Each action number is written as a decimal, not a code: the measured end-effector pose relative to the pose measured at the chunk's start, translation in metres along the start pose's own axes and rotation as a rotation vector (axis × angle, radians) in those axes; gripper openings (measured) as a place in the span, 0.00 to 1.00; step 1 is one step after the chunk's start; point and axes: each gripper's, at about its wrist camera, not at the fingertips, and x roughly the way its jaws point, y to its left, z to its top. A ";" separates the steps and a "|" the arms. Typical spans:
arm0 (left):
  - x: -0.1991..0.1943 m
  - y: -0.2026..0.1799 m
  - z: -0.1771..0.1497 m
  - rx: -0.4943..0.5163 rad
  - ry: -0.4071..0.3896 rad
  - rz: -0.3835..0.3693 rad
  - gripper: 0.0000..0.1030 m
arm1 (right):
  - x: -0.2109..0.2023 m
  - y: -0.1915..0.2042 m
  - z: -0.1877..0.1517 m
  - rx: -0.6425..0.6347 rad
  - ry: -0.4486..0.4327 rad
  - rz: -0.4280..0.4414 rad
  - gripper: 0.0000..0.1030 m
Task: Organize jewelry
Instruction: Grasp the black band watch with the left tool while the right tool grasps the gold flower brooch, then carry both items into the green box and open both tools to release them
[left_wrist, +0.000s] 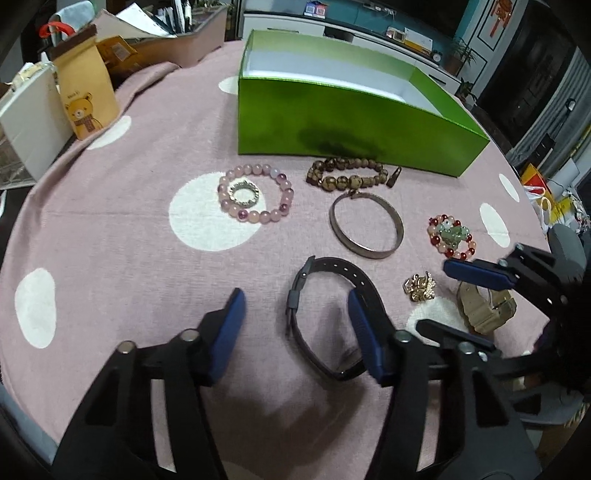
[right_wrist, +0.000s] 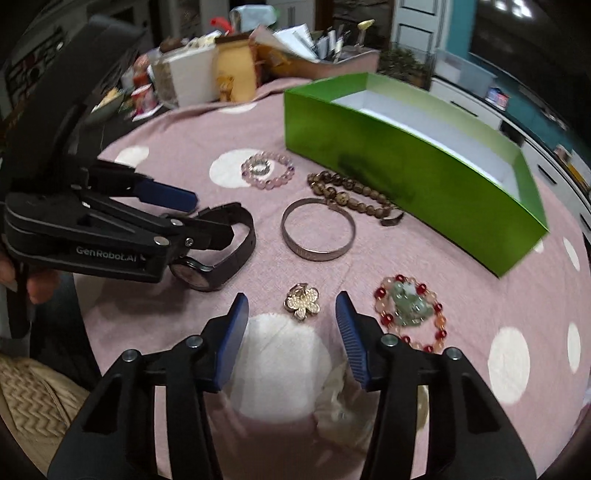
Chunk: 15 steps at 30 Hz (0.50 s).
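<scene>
A black wristwatch (left_wrist: 317, 273) lies on the pink dotted cloth (left_wrist: 129, 240), and my left gripper (left_wrist: 295, 321) stands open around it. Its right pad hangs over the strap's right side and its left pad is well clear. My right gripper (right_wrist: 291, 332) is open too, low over the cloth. A gold flower brooch (right_wrist: 302, 301) lies just beyond its fingertips, and a pale beige watch (right_wrist: 338, 402) lies blurred between its fingers. The left wrist view shows the right gripper (left_wrist: 437, 297) straddling that beige watch (left_wrist: 484, 306). An open green box (left_wrist: 351, 122) stands at the back.
In front of the box lie a pink bead bracelet (left_wrist: 255, 197) with a silver ring (left_wrist: 243, 194) inside it, a brown bead bracelet (left_wrist: 347, 173), a metal bangle (left_wrist: 365, 229) and a red and jade bracelet (left_wrist: 452, 236). Bags and boxes (left_wrist: 85, 99) crowd the far left.
</scene>
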 end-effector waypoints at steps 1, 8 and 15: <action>0.001 0.001 0.000 0.001 0.003 -0.001 0.49 | 0.004 -0.001 0.001 -0.013 0.015 0.000 0.45; 0.004 0.000 0.003 0.033 -0.005 -0.005 0.24 | 0.014 0.001 0.006 -0.056 0.042 0.020 0.22; 0.005 0.001 0.001 0.034 -0.020 -0.008 0.07 | 0.012 -0.001 0.005 -0.028 0.015 0.013 0.20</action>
